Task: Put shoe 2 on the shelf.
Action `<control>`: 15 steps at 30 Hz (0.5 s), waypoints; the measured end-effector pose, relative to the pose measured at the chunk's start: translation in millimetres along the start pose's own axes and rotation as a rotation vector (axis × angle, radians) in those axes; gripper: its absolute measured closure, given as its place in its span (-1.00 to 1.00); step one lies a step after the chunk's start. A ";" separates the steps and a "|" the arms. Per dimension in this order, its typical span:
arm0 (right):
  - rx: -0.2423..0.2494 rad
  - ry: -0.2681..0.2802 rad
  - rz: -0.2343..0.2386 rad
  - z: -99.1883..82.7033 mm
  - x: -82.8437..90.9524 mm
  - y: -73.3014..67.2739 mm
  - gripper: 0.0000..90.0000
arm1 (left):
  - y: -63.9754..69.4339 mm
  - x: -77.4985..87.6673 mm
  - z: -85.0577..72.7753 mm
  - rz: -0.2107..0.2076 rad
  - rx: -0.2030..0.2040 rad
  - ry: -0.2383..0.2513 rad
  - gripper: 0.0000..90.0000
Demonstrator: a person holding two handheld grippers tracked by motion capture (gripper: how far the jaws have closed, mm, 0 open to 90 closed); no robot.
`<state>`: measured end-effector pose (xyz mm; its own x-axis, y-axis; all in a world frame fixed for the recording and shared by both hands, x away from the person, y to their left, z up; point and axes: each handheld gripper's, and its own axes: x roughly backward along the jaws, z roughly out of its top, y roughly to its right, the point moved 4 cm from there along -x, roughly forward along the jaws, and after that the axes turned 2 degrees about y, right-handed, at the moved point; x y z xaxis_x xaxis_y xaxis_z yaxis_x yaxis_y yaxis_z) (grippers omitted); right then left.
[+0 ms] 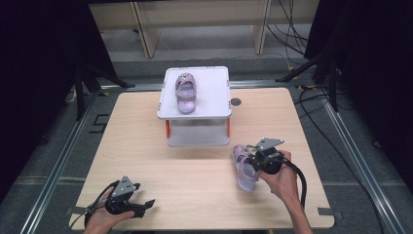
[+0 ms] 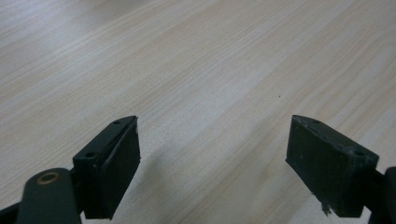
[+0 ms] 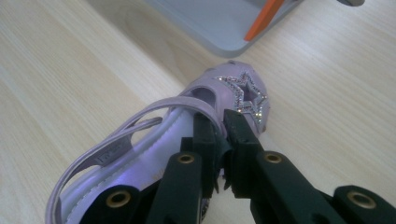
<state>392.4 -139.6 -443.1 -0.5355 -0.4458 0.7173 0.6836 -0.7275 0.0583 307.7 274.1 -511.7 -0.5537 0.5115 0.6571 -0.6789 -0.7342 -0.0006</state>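
no legible txt, strap tag blurred

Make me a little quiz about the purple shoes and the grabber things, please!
1. True or false: the left gripper is holding a shoe.
2. Where is the second sandal? A) on the floor B) on top of the white stand C) in the left gripper
3. What shape sparkles on the toe of the sandal that the right gripper pinches?

Key: 1. False, its jaws stand open over bare table. 2. B. 3. A star.
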 end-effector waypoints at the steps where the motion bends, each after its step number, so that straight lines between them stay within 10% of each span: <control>1: 0.013 0.011 -0.003 1.8 0.0 0.9 0.88 | 0.5 0.1 -0.1 0.000 0.003 -0.001 -0.62; 15: 0.017 0.075 0.114 55.5 25.6 -5.0 0.88 | 0.1 3.7 -0.9 0.007 0.001 -0.005 -0.62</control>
<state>402.8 -118.5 -386.5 -0.4888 -0.5631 0.6664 0.7501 -0.6612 -0.0085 305.1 276.4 -510.0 -0.5562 0.5038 0.6609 -0.6744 -0.7384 -0.0047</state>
